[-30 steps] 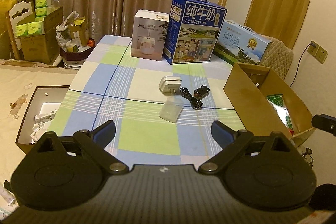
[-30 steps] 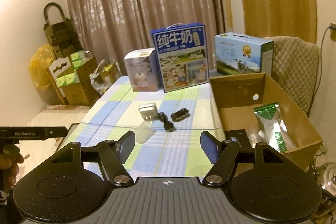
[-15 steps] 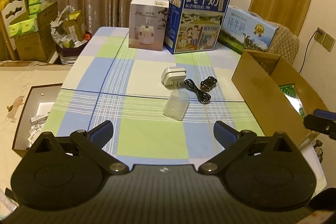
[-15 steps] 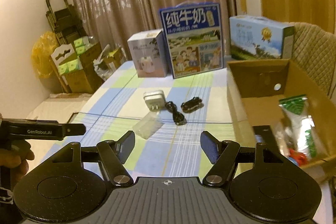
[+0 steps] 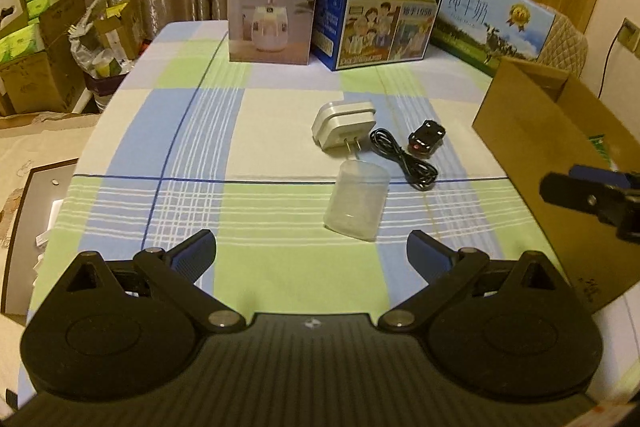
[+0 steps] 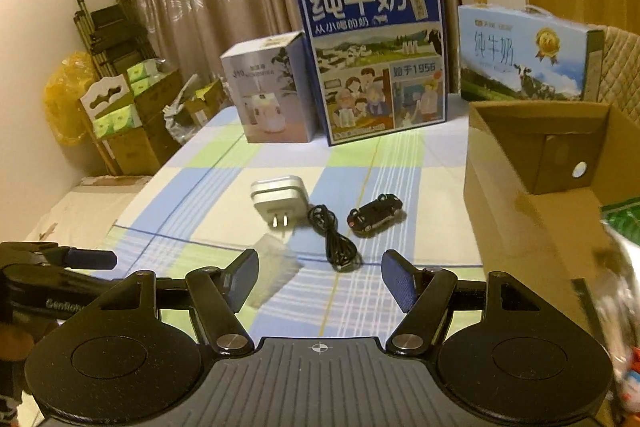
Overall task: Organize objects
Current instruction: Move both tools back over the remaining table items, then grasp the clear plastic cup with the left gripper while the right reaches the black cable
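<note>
We are viewing a frosted translucent case (image 5: 356, 201) lying on the checked tablecloth (image 5: 280, 279), just before the white plug adapter (image 5: 344, 125), black cable (image 5: 404, 159), toy car (image 6: 375, 215). Left gripper (image 5: 311, 255) and right gripper (image 6: 319, 277) are gaping wide, empty. Cardboard box (image 6: 532, 163) contents are blurring at the frame edge.

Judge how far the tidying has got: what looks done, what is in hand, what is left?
Done: a green packet already lies in the cardboard box. In hand: nothing; the left gripper and right gripper are both open and empty. Left: the white plug, black cable, toy car and clear case lie loose on the tablecloth.
</note>
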`<act>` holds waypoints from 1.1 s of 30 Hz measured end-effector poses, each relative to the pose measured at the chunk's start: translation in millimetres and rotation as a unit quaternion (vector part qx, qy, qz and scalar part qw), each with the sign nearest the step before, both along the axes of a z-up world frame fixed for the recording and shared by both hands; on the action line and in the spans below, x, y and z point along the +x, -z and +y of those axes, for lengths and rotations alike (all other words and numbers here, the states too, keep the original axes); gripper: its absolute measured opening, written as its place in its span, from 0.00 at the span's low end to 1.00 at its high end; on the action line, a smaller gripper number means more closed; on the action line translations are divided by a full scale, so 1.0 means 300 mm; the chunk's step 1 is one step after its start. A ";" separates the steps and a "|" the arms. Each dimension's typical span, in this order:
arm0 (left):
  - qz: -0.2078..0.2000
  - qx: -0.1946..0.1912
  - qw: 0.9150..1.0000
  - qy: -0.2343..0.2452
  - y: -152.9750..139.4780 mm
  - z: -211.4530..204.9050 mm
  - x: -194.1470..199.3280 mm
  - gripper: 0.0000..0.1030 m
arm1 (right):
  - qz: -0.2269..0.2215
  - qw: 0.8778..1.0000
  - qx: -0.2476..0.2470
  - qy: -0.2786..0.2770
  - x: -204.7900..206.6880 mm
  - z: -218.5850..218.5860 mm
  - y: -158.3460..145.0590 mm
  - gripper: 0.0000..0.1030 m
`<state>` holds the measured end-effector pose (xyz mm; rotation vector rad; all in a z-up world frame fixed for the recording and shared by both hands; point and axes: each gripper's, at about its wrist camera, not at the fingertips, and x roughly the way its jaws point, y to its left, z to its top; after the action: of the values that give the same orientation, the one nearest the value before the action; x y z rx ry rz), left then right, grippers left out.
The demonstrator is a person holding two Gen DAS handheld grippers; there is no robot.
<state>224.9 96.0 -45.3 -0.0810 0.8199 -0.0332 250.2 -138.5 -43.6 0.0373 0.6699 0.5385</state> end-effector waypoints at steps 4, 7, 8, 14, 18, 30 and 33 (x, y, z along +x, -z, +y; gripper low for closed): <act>-0.005 0.008 1.000 0.028 0.038 -0.029 0.068 0.95 | 0.017 1.000 -0.007 0.002 0.080 0.017 0.075 0.63; 0.007 0.012 0.998 0.054 0.070 -0.055 0.127 0.91 | 0.029 1.000 -0.006 0.000 0.137 0.022 0.107 0.57; 0.007 0.015 0.998 0.062 0.077 -0.062 0.144 0.91 | 0.027 1.000 -0.009 -0.002 0.150 0.026 0.111 0.55; 0.013 0.011 0.997 0.079 0.122 -0.058 0.243 0.79 | 0.014 0.999 -0.042 -0.008 0.246 0.047 0.162 0.39; 0.027 0.014 0.996 0.089 0.160 -0.060 0.276 0.78 | 0.021 0.999 -0.042 -0.011 0.299 0.051 0.188 0.34; 0.027 0.017 0.993 0.115 0.229 -0.103 0.326 0.59 | 0.029 0.997 -0.057 -0.049 0.334 0.116 0.227 0.30; 0.018 0.016 0.993 0.117 0.229 -0.099 0.339 0.55 | 0.025 0.996 -0.066 -0.057 0.339 0.129 0.240 0.29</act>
<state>326.6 66.2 -114.1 0.0453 0.8628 -0.2396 351.9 -99.7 -115.5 -0.1119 0.7593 0.6029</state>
